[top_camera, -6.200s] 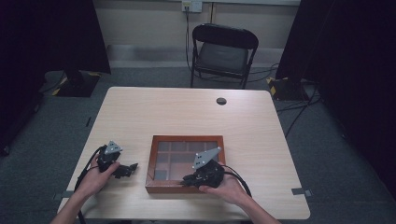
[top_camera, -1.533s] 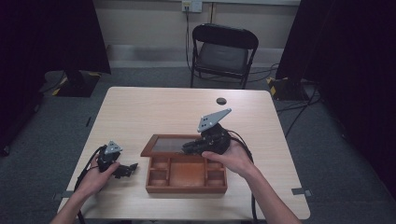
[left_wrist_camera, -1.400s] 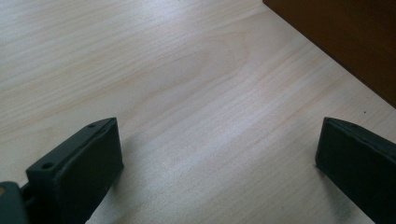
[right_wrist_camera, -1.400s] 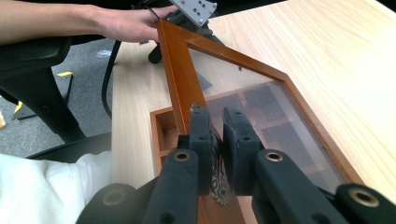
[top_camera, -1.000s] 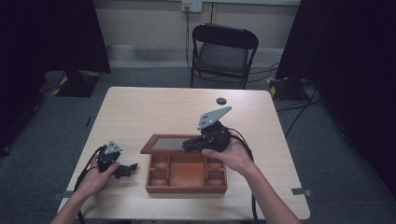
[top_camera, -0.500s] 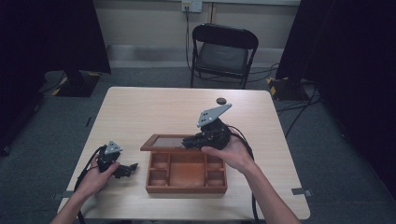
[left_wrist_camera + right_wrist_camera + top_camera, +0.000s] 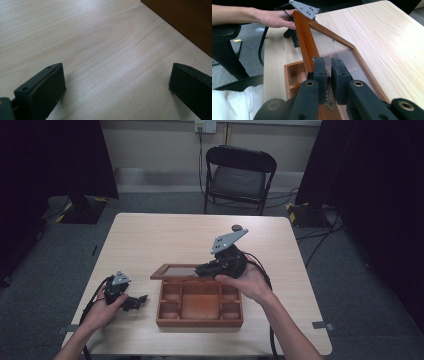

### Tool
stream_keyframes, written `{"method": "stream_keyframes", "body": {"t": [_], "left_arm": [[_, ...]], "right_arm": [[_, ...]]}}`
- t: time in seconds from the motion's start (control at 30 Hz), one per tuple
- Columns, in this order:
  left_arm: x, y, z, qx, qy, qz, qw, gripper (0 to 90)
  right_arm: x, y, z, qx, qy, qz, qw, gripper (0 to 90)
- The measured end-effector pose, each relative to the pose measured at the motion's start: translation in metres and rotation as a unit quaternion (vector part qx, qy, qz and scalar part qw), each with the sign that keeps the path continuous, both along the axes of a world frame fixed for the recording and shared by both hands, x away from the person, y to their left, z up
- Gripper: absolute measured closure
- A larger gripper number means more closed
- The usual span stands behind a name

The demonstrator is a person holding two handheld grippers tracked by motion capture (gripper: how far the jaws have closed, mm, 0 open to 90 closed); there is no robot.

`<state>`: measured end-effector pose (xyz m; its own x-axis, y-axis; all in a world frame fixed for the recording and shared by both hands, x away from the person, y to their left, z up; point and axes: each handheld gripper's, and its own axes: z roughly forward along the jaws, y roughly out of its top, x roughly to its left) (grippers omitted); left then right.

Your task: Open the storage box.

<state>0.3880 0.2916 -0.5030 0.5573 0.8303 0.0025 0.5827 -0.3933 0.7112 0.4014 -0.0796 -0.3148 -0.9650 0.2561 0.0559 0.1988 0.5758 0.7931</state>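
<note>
Right gripper (image 7: pixel 327 65): clenched on the front edge of the glass lid (image 7: pixel 342 48).
Lid: swung up and back since six seconds ago, unmoved this last second.
Box (image 7: pixel 199 319): compartments exposed, near table edge.
Left gripper (image 7: pixel 131 301): released, idle on table (image 7: pixel 150 240).

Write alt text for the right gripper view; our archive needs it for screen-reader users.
The right gripper is shut on a small metal clasp at the edge of a glass-paned wooden lid, raised above a compartmented wooden box on a pale table. Beyond, the left hand rests.
</note>
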Motion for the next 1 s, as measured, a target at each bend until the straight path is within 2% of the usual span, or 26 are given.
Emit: {"method": "stream_keyframes", "body": {"t": [0.7, 1.0], "left_arm": [[0.0000, 0.0001, 0.0000, 0.000, 0.000, 0.000, 1.0000, 0.0], [-0.0013, 0.0012, 0.0000, 0.000, -0.001, 0.000, 1.0000, 0.0]], "right_arm": [[0.0033, -0.0007, 0.0055, 0.012, -0.007, -0.019, 0.9997, 84.8], [0.0044, -0.0009, 0.0056, 0.014, -0.004, -0.018, 0.9997, 84.8]]}}
